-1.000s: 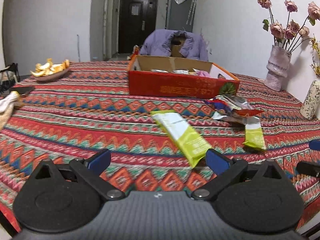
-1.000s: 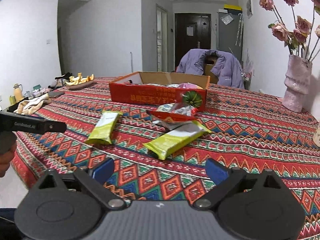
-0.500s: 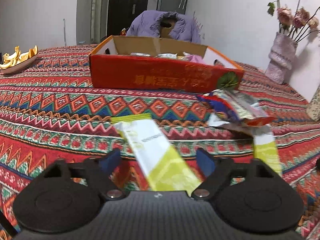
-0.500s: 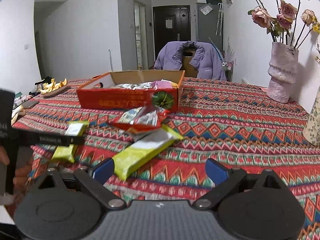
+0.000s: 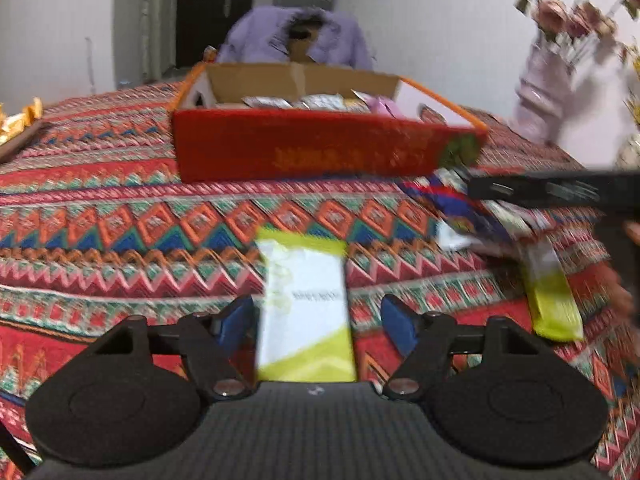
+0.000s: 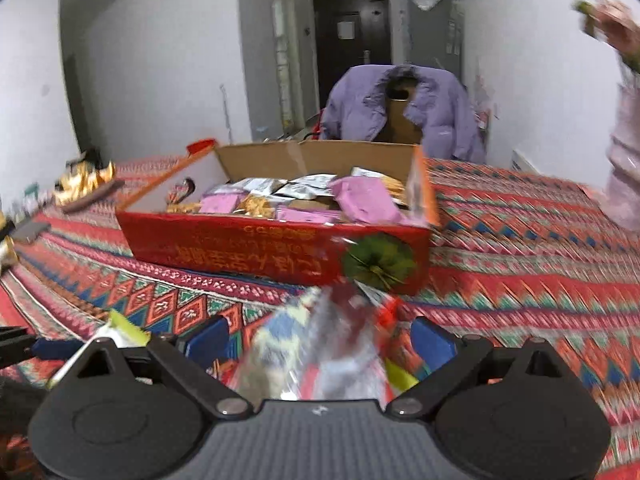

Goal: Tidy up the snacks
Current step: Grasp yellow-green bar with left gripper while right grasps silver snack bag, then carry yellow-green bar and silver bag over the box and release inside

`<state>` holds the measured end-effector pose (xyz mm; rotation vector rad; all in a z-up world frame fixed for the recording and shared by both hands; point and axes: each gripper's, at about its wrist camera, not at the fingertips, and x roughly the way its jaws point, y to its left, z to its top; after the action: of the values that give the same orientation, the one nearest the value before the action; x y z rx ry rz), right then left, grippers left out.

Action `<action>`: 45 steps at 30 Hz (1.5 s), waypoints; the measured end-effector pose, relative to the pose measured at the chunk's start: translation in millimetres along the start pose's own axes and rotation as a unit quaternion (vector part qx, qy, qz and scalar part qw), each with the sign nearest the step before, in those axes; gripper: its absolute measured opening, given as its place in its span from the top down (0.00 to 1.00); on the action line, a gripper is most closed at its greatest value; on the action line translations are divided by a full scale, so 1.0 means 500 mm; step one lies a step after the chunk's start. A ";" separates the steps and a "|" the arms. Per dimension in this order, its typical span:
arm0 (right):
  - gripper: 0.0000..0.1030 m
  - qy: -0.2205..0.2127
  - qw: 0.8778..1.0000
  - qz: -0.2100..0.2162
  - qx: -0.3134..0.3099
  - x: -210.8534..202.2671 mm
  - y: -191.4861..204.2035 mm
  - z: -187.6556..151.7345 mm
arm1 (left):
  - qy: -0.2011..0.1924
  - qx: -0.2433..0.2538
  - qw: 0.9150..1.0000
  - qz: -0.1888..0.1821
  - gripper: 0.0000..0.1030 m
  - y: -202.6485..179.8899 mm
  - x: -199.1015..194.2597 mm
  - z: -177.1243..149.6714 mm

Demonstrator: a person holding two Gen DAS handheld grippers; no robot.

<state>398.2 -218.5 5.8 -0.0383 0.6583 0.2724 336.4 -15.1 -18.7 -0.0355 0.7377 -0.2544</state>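
A red cardboard box (image 5: 320,152) holding several snack packets stands on the patterned tablecloth; it also shows in the right wrist view (image 6: 276,248). My left gripper (image 5: 316,320) is open, with a green and white snack packet (image 5: 306,304) lying between its fingers on the cloth. My right gripper (image 6: 320,340) is open, with a shiny red and blue snack bag (image 6: 316,344) between its fingers, just in front of the box. A second green packet (image 5: 552,304) lies to the right, under the right gripper's body (image 5: 560,192).
A pink vase of flowers (image 5: 544,92) stands at the back right. A plate of orange peels (image 6: 86,184) sits at the far left. A chair with a purple jacket (image 6: 400,108) stands behind the table.
Both grippers have moved forward and down toward the table. The green packet now lies between the left fingers, and the shiny bag between the right fingers. The left jaws have narrowed.
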 end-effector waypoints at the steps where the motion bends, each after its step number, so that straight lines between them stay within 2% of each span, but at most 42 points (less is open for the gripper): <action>1: 0.05 0.011 1.000 -0.005 -0.004 0.021 0.006 0.001 | -0.004 0.010 1.000 0.000 0.40 -0.005 -0.004 -0.007; 2: 0.08 0.017 1.000 -0.010 -0.005 0.036 0.010 0.001 | -0.007 0.021 1.000 0.004 0.48 -0.010 -0.008 -0.011; 3: 0.12 0.017 1.000 -0.011 -0.002 0.043 0.012 -0.002 | -0.007 0.029 0.999 0.010 0.62 -0.013 -0.011 -0.013; 5: 0.32 0.009 1.000 -0.015 0.012 0.044 0.008 -0.005 | -0.002 0.021 1.000 -0.001 0.62 -0.006 -0.016 -0.009; 8: 0.39 -0.003 0.999 -0.006 0.033 0.028 -0.006 -0.011 | -0.001 -0.006 1.000 -0.029 0.63 0.013 -0.026 -0.007; 10: 0.40 -0.012 0.999 0.006 0.048 0.001 -0.017 -0.014 | -0.007 -0.008 1.000 -0.024 0.64 0.017 -0.038 -0.006; 13: 0.40 -0.029 0.999 0.002 0.043 -0.058 -0.015 -0.023 | -0.027 -0.010 0.999 -0.018 0.64 0.019 -0.070 -0.004; 18: 0.40 -0.069 0.997 -0.003 0.038 -0.197 -0.001 -0.051 | -0.051 -0.013 0.999 -0.007 0.64 0.015 -0.129 -0.018; 24: 0.40 -0.079 0.996 0.011 0.030 -0.302 0.034 -0.116 | -0.067 -0.032 0.997 -0.004 0.64 0.004 -0.191 -0.051; 28: 0.40 -0.082 0.996 0.018 0.037 -0.335 0.042 -0.153 | -0.079 -0.036 0.996 -0.001 0.64 -0.010 -0.231 -0.068; 34: 0.40 -0.103 0.994 0.025 0.034 -0.372 0.044 -0.169 | -0.092 -0.039 0.995 -0.003 0.64 -0.027 -0.271 -0.083; 45: 0.40 -0.099 0.994 0.031 0.042 -0.356 0.036 -0.162 | -0.088 -0.046 0.995 -0.004 0.64 -0.022 -0.256 -0.062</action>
<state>210.2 -253.1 51.0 0.0894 0.4727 0.3047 222.2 7.0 44.3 -0.1455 0.5733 -0.2211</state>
